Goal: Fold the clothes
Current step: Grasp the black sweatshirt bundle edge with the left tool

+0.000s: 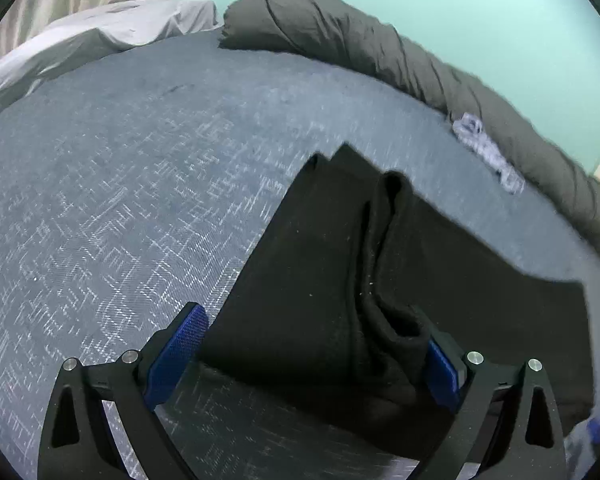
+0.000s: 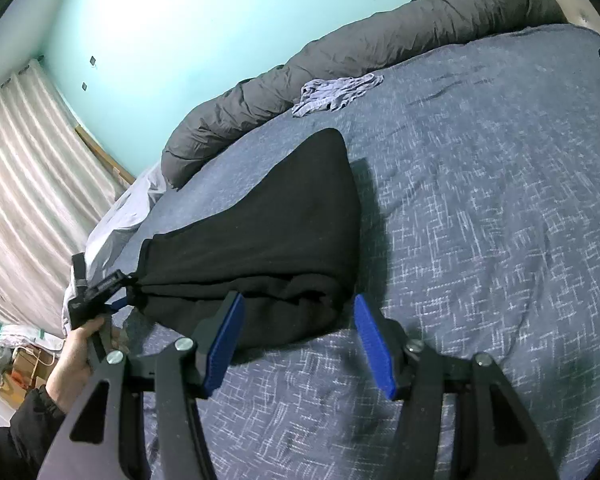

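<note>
A black garment (image 1: 312, 264) lies folded on the blue patterned bedspread (image 1: 120, 180). My left gripper (image 1: 314, 324) is open wide over its near end; a bunched ridge of the cloth rests against the right pad (image 1: 442, 372), and the left pad (image 1: 180, 352) is clear of the cloth. In the right wrist view the black garment (image 2: 268, 224) is a thick fold, raised a little at its left end, where a hand (image 2: 74, 364) holds the left gripper (image 2: 100, 288). My right gripper (image 2: 298, 300) is open, with the near rolled edge of the fold between its fingertips.
A rolled dark grey duvet (image 2: 340, 68) runs along the far edge of the bed against a teal wall. A crumpled light grey garment (image 2: 336, 90) lies beside it. A pale sheet (image 1: 80, 44) and curtains (image 2: 28, 168) are at the left, with boxes and bags (image 2: 16, 360) on the floor.
</note>
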Demonstrator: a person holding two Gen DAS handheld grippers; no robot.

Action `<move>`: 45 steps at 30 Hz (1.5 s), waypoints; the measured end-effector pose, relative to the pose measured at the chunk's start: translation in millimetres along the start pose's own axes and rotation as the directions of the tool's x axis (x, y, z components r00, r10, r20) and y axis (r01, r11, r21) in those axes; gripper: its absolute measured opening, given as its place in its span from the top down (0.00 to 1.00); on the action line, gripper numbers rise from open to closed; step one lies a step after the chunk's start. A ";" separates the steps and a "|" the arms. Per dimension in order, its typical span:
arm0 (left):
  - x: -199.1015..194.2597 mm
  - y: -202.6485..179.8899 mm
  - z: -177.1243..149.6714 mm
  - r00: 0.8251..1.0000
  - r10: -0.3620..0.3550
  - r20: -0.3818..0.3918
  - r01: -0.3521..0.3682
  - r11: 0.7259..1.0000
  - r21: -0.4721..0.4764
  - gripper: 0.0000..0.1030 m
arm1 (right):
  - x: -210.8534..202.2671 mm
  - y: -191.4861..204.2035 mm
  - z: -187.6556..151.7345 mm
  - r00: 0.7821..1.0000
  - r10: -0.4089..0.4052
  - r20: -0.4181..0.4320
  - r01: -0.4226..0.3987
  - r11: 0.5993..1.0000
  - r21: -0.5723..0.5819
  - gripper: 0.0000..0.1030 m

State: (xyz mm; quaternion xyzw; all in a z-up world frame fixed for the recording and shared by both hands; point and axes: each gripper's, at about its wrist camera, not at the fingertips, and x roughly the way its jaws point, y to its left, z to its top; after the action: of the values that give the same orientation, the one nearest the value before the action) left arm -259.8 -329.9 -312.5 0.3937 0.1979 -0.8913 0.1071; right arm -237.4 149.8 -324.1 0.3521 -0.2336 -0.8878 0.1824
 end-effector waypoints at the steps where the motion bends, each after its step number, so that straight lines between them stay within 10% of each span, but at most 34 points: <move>1: -6.6 1.6 -0.2 1.000 -0.012 0.008 0.012 1.000 -0.013 0.03 | 0.1 -0.2 0.3 1.000 0.002 0.001 -0.002 1.000 0.001 0.43; 14: -1.6 18.4 -29.2 0.957 -0.281 -0.077 0.249 0.925 -0.287 0.02 | -8.5 -1.6 4.0 0.999 0.019 0.034 -0.020 1.000 0.024 0.43; 36: 22.3 1.9 -13.6 0.985 -0.170 0.006 0.168 0.963 -0.210 0.01 | -6.3 -5.2 3.0 0.999 0.022 0.024 -0.023 0.999 0.041 0.43; 45: 18.0 6.4 -12.5 0.987 -0.160 0.023 0.161 0.967 -0.199 0.24 | -7.2 -7.1 3.0 1.000 0.019 0.024 -0.020 0.998 0.055 0.43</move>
State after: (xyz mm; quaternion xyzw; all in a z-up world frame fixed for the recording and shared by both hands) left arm -261.4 -330.8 -335.2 0.3607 0.3175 -0.8738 0.0743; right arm -235.7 160.1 -322.1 0.3441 -0.2638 -0.8833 0.1785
